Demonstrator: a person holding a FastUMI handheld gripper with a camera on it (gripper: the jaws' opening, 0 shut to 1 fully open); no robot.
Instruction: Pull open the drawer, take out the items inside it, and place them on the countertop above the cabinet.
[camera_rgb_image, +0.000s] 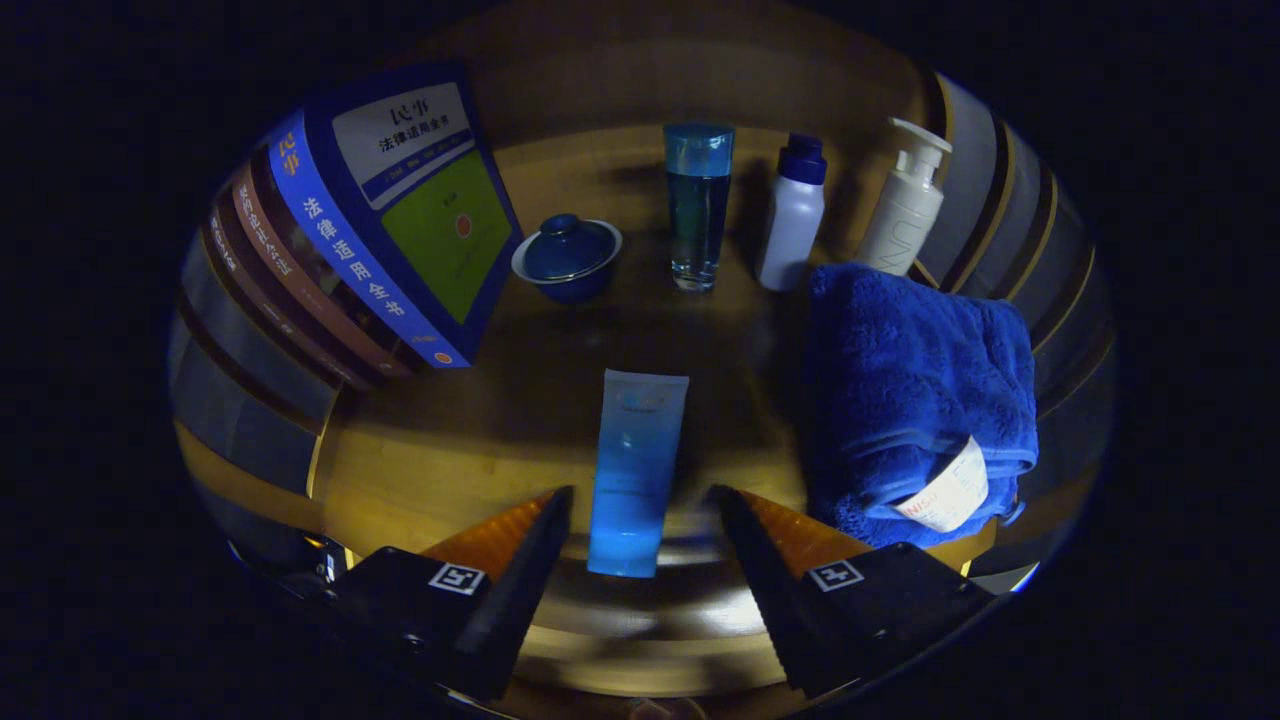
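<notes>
On the wooden countertop (420, 470), near its front edge, a blue tube (636, 470) lies flat between the fingers of the gripper (640, 520), its long axis running straight ahead along them; the fingers stand open, apparently clear of it.

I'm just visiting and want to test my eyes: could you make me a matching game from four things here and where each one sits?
Things:
1. tube
2. towel
3. lidded bowl
4. pump bottle

Places:
A. beside the books
B. behind the towel
C. between the open gripper's fingers
D. folded, off to one side of the tube

Pairs: 1-C, 2-D, 3-A, 4-B
</notes>
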